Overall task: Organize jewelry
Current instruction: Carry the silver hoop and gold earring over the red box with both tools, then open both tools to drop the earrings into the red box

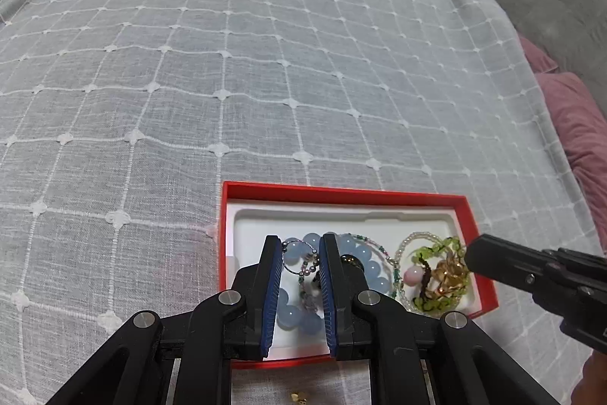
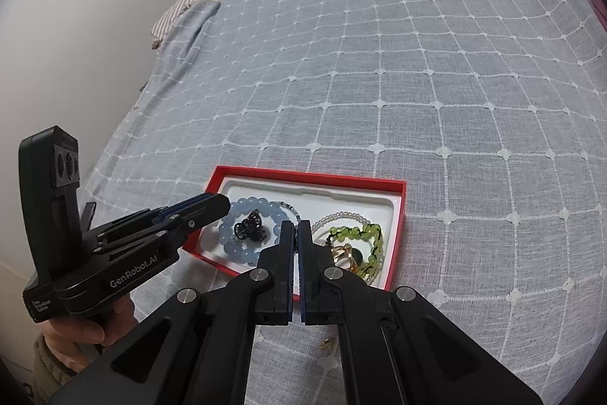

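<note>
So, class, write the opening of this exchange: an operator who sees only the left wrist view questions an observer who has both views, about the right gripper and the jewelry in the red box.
Operator: I see the right gripper only from the side. Are its jaws open?
Observer: No. Seen from its own camera, its jaws are shut, with nothing between the fingers.
Operator: One of my gripper's fingers hides something dark inside the blue bead bracelet. What is it?
Observer: A black claw clip, lying inside the ring of blue beads.
</note>
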The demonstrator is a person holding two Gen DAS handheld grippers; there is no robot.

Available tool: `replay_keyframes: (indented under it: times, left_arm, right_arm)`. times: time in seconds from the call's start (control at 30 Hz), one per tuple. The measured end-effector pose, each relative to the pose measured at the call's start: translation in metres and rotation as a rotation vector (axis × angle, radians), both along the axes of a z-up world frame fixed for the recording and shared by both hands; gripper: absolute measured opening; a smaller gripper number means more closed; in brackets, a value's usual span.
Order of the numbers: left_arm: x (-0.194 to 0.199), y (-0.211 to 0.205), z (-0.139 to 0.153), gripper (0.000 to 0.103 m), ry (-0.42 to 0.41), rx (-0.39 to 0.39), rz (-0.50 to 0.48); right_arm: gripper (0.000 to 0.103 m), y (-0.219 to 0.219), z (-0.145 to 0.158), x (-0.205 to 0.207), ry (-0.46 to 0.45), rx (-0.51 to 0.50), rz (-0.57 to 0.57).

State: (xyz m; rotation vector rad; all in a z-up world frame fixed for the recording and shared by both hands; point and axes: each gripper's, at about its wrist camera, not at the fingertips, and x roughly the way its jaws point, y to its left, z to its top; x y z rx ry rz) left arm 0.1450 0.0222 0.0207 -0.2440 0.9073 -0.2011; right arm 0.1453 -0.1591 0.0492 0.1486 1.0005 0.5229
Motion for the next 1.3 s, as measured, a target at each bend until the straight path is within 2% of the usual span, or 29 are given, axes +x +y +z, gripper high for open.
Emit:
replay_keyframes:
  times: [0.23,0.63,0.8,0.93,1.1,1.3]
  left_arm:
    - [0.0,-0.006,0.001,0.015,-0.017,0.052,-0.004]
    - [-0.001,-0.007,0.0,0.015,-0.024,0.05,-0.009]
    - [-0.002,-0.009,0.0,0.029,-0.027,0.048,-0.021]
    - [-0.007,-0.005,0.003,0.03,-0.029,0.053,0.004]
    - [-0.023,-0.006,0.015,0.03,-0.09,0.089,0.0]
    - [-0.029,-0.003,0.006,0.03,-0.061,0.109,-0.004]
  right_arm:
    - [0.001,0.0,-0.008,0.009,0.013,-0.008,-0.023]
    - [0.002,-0.006,-0.007,0.009,0.01,0.029,-0.049]
    - [0.003,-0.006,-0.008,0.009,0.011,0.035,-0.055]
    - [0.003,-0.006,-0.006,0.005,0.01,0.037,-0.049]
    - [0.003,-0.006,0.005,-0.007,-0.013,0.049,-0.041]
    - [0.003,-0.004,0.008,-0.025,-0.012,0.025,-0.031]
